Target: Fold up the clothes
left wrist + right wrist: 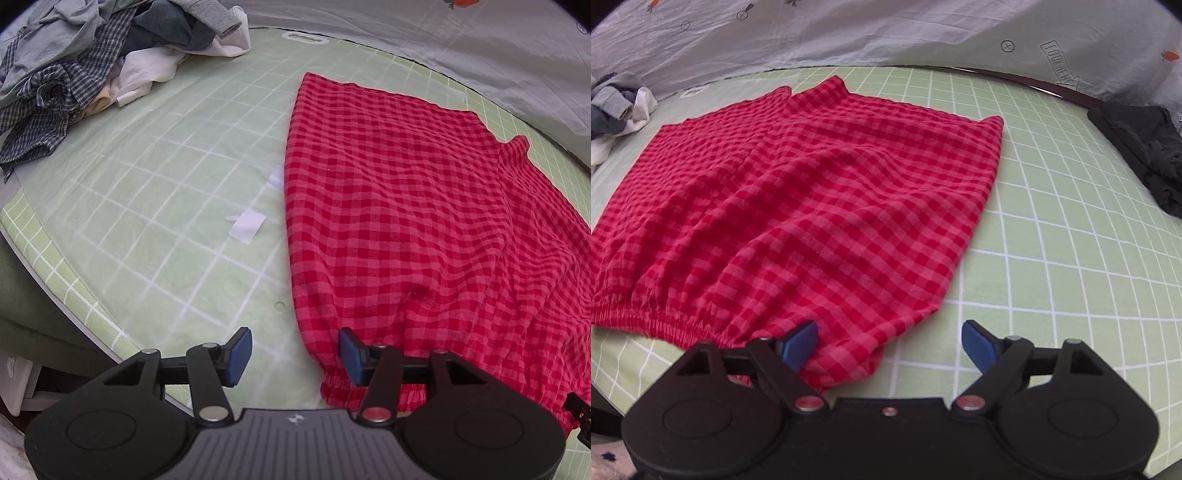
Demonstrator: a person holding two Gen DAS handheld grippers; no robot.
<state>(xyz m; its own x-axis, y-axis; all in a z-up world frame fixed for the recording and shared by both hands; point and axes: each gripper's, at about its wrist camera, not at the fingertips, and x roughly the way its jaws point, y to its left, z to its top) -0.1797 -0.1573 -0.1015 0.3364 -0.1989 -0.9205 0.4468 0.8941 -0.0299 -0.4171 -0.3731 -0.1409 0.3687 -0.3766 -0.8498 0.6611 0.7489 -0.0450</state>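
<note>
Left gripper [295, 356] jaws apart, nothing clamped; its right pad [351, 356] sits at the left end of the elastic waistband [391, 397], over or just touching cloth, can't tell which; left pad [239, 356] over bare mat. Right gripper [890, 347] spread wide, released; left pad [798, 345] over the waistband's right corner, right pad [977, 347] over bare mat, the corner lying loose between them, not pinched

Task thing: red gingham shorts [798, 206] spread flat on the green grid mat [1052, 258], waistband along the mat's near edge, leg hems toward the far edge, roughly mid-mat. Some ripples near the waistband, and one far hem corner [517, 144] is lifted and curled. Pile of unfolded clothes [92, 66] at the far left corner, well apart from the shorts. Dark folded garment [1141, 155] at the far right edge. Two bits of white tape [247, 225] on the mat left of the shorts. Pale printed sheet [886, 40] behind the mat

Judgement: flattening looks done and the first fold isn't begun; both grippers are placed at the waistband corners

Risks from here:
- pinching only the top layer at a corner, so the layers split and the fold drags crooked
- one side catching and the other missing, since each gripper has only one pad over cloth; lifting then skews the shorts
- gathered elastic bunching in the jaws and slipping out mid-fold
- curled hem corner getting folded in as a crease
- dragging low would slide the whole garment across the mat
</note>
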